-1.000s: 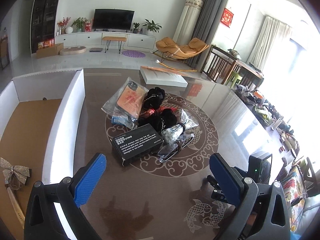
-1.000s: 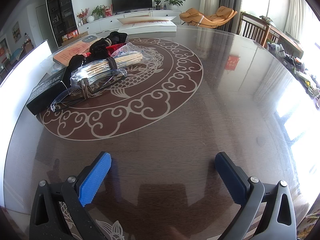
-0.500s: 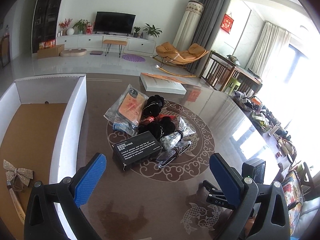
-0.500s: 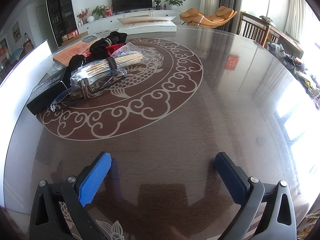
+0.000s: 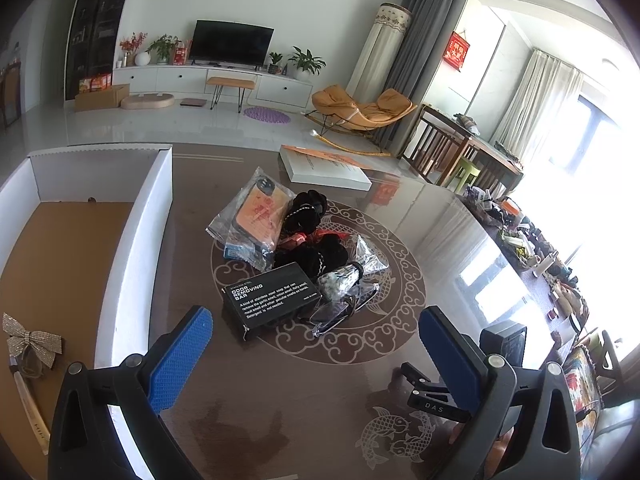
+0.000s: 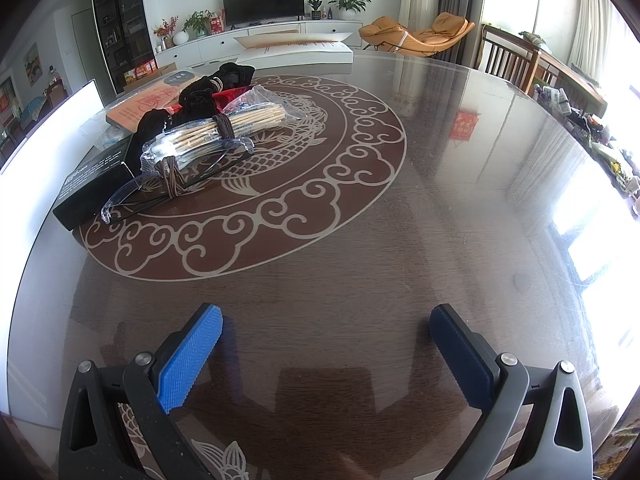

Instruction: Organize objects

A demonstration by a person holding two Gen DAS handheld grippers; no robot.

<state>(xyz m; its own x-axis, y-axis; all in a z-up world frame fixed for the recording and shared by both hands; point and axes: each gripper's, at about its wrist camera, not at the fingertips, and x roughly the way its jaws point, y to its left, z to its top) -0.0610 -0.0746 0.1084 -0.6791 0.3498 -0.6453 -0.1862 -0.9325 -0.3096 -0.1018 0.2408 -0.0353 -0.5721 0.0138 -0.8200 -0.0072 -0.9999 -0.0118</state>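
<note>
A pile of objects lies on the round dark table (image 5: 280, 392): a black odor-removing-bar box (image 5: 271, 295), an orange phone case in a clear bag (image 5: 256, 216), black hair ties (image 5: 316, 256), a bag of wooden sticks (image 6: 236, 124) and clear glasses (image 6: 168, 188). A white cardboard box (image 5: 132, 248) with a brown floor stands at the left and holds a glittery bow (image 5: 32, 338). My left gripper (image 5: 314, 344) is open and empty, above the table before the pile. My right gripper (image 6: 326, 334) is open and empty, low over the table right of the pile.
A white flat box with an orange top (image 5: 326, 166) lies at the table's far edge. My right gripper's body (image 5: 436, 392) shows in the left wrist view at the lower right. Clutter (image 5: 532, 240) lines the right side. Chairs and a TV wall stand beyond.
My left gripper has risen and drawn back, so the pile looks smaller and more of the white box shows. My right gripper has not moved.
</note>
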